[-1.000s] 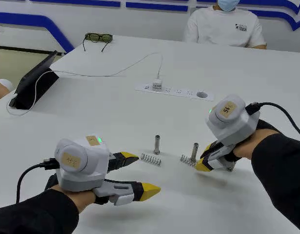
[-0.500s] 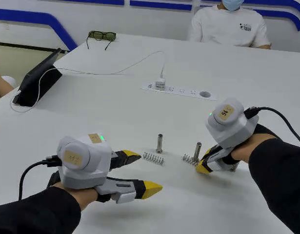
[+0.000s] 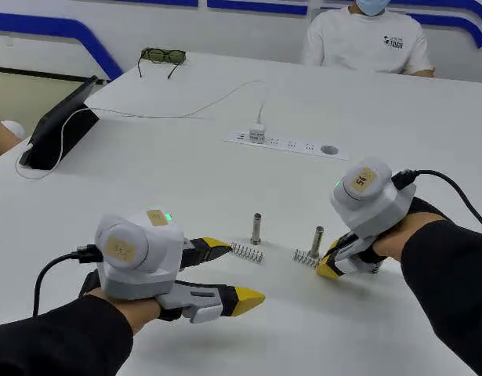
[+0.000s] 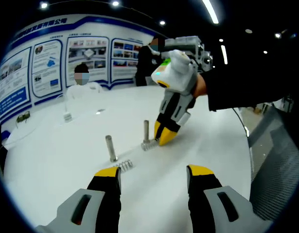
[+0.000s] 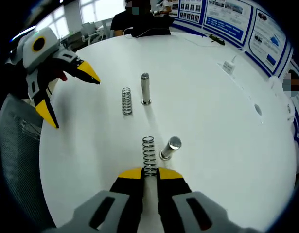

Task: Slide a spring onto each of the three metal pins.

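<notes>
Two short metal pins stand upright on the white table, the left pin [image 3: 256, 228] and the right pin [image 3: 316, 242]. One spring [image 3: 246, 251] lies flat near the left pin's foot. A second spring [image 3: 305, 257] lies beside the right pin. My right gripper [image 3: 328, 269] points down at the table. In the right gripper view it [image 5: 150, 173] is shut on the near end of that spring [image 5: 149, 154], with the pin [image 5: 170, 148] just right of it. My left gripper [image 3: 239, 274] is open and holds nothing. Its upper tip is close to the first spring [image 4: 124, 166].
A white power strip [image 3: 288, 145] with a plugged-in charger and cable lies mid-table. A dark tablet [image 3: 56, 125] stands at the left edge and green glasses [image 3: 161, 56] lie at the back. A person in a white shirt [image 3: 366, 39] sits across the table.
My left gripper has crept a little to the right, closer to the loose spring. The right gripper stays low beside the right pin and its spring.
</notes>
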